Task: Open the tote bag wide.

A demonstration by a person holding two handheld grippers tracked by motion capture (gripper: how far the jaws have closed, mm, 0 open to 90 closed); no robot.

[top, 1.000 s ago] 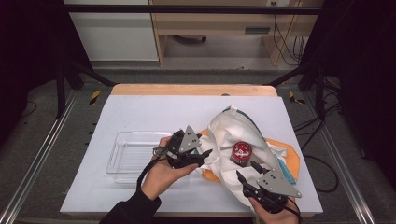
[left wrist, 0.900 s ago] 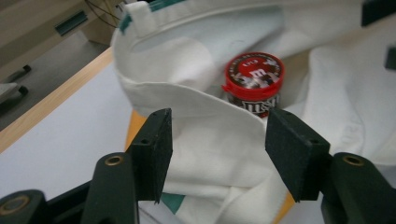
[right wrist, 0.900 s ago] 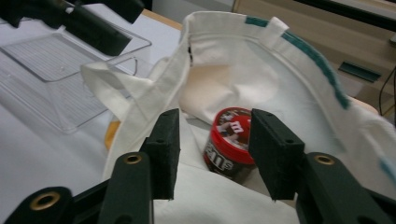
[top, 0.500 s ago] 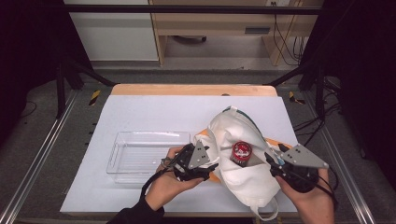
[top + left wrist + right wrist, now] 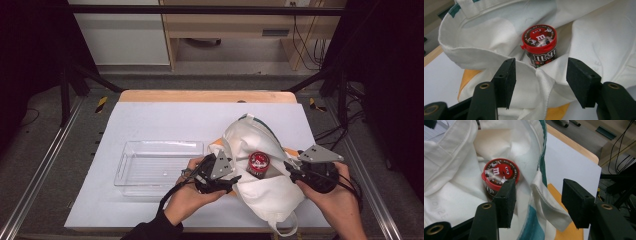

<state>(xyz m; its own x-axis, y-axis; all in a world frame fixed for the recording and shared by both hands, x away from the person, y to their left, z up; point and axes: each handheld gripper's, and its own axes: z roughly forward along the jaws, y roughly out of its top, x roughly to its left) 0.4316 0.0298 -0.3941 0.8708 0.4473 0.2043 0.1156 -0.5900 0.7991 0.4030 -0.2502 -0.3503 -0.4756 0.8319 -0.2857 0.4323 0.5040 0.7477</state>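
Bag (image 5: 260,150) on worktop (image 5: 160,120), candy tub (image 5: 258,163) inside; my left claw (image 5: 540,82) at 9, right claw (image 5: 537,202) at 3, both apart, straddling rim unpinched.

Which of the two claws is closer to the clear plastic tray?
The left claw. It sits at the white bag's left edge, right beside the clear tray. The right claw is on the bag's far side, with the red-lidded candy jar between them.
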